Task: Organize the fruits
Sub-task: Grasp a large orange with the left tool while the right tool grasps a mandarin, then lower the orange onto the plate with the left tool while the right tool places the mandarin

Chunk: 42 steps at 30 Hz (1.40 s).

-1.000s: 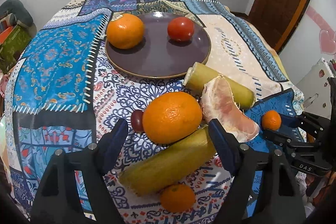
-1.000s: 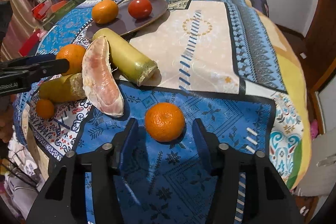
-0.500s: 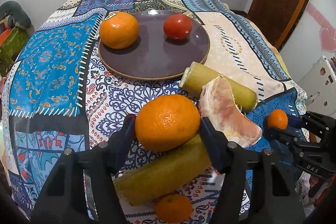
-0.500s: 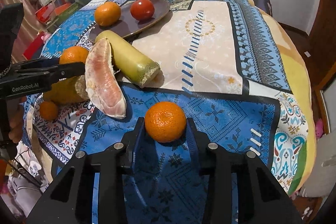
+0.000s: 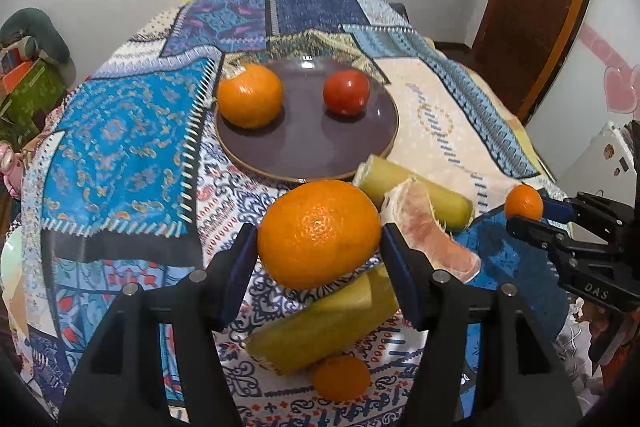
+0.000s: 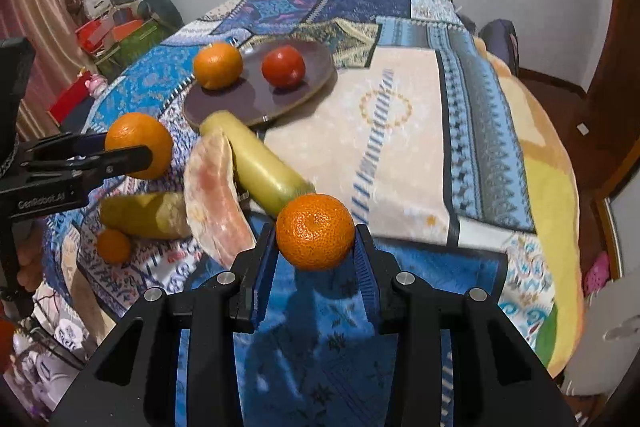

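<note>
The left gripper [image 5: 319,247] holds the big orange [image 5: 319,234] with its jaws closed on it, above the worktop; the right gripper [image 6: 315,251] clamps the mandarin [image 6: 315,231]; carry both level to the plate [image 5: 304,155], release gently so neither rolls.
</note>
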### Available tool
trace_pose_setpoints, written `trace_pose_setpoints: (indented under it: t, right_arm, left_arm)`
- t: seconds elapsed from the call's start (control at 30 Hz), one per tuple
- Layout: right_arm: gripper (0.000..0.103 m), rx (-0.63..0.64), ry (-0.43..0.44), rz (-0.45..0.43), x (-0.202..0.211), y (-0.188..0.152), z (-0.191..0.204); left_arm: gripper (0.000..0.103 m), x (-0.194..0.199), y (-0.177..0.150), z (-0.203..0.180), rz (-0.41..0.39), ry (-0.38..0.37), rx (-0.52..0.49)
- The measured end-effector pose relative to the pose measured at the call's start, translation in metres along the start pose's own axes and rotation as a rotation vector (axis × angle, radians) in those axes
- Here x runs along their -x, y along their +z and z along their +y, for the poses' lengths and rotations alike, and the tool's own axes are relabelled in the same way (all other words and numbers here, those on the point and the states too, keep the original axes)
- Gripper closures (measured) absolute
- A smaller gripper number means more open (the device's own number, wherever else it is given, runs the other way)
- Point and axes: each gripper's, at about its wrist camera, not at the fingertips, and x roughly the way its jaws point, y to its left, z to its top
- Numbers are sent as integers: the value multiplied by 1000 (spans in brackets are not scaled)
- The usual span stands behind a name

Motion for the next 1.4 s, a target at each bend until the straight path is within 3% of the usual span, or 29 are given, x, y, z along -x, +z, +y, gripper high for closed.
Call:
trace_pose_setpoints:
  t: [0.63,1.4]
  right_arm:
    - [68,90,30,-97,-4,61,28]
    - [68,131,70,-33,-76,101,33]
  left_arm:
    - [41,25,42,17,-119,22,17]
    - [41,-53,65,42,-45,-10,49]
